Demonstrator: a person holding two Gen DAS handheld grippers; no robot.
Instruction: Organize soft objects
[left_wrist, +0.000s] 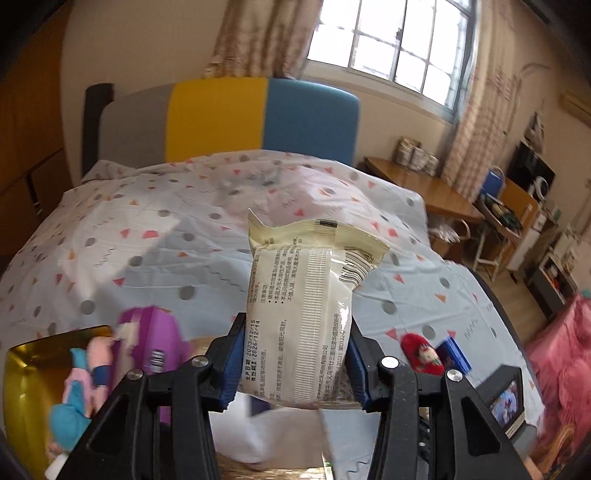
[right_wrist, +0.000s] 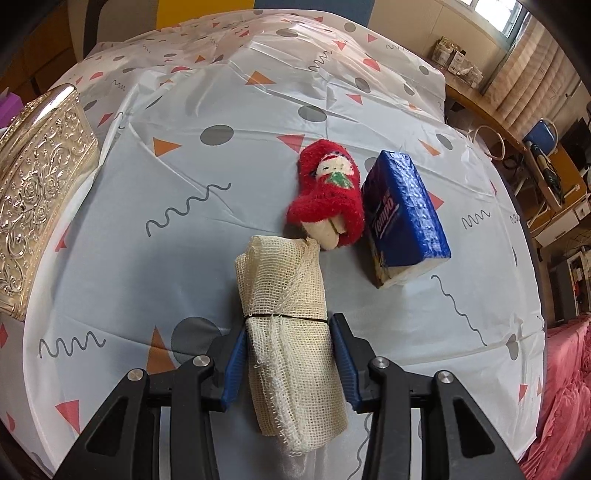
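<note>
Two grippers clamped, left gripper (left_wrist: 295, 363) holding wipes packet (left_wrist: 306, 295) lengthwise, right gripper (right_wrist: 288, 363) gauze roll (right_wrist: 288, 332) lengthwise.

Daylit barred window (left_wrist: 399, 40), patterned curtains (left_wrist: 258, 37); grey-yellow-blue headboard (left_wrist: 229, 118); wooden desk (left_wrist: 424, 188) at right wall.

Gold box (left_wrist: 22, 373) cut by frame edge, plush toys (left_wrist: 79, 387) inside blurred.

Table layout, items by position

Gauze roll (right_wrist: 288, 354) lies nearest, on the tablecloth (right_wrist: 221, 221); sock (right_wrist: 327, 195) just beyond its far end, tissue pack (right_wrist: 404, 218) beside the sock on the right; metal box (right_wrist: 40, 199) at the left edge, well apart from them.
</note>
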